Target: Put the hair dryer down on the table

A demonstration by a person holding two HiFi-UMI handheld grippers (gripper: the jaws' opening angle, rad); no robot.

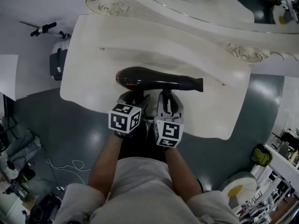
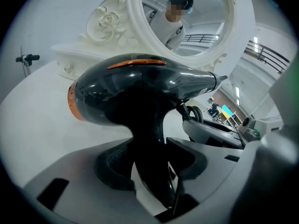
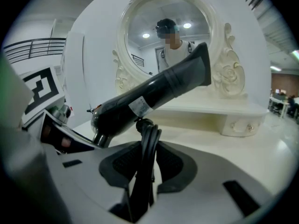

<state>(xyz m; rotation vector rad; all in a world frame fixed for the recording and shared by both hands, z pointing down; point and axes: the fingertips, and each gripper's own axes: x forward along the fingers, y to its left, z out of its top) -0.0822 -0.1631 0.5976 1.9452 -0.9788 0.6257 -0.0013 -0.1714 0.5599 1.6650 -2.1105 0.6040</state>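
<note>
Head view: a black hair dryer (image 1: 159, 80) lies sideways over the white tabletop (image 1: 93, 69), its fat round end to the left and its long narrow end to the right. Your two claws meet it from below, close together: the left claw (image 1: 133, 97) under the round end, the right claw (image 1: 168, 99) just beside it. From this view you cannot tell whether the dryer touches the tabletop. An ornate white mirror (image 1: 187, 3) stands at the far edge.

Left gripper view: the hair dryer (image 2: 135, 92) fills the middle, glossy black with an orange ring at its left end. Its handle (image 2: 149, 143) runs down between the jaws of the left claw (image 2: 149, 157), which are closed on it. Pale tabletop (image 2: 37, 125) shows below and left of the body. The mirror (image 2: 135, 31) rises behind.

Right gripper view: a folded black cord (image 3: 145, 148) stands between the jaws of the right claw (image 3: 142, 164), which are closed on it. The cord leads up to the hair dryer (image 3: 154, 94), which slants up to the right, raised above the tabletop (image 3: 243, 148) in front of the mirror (image 3: 140, 27).
</note>
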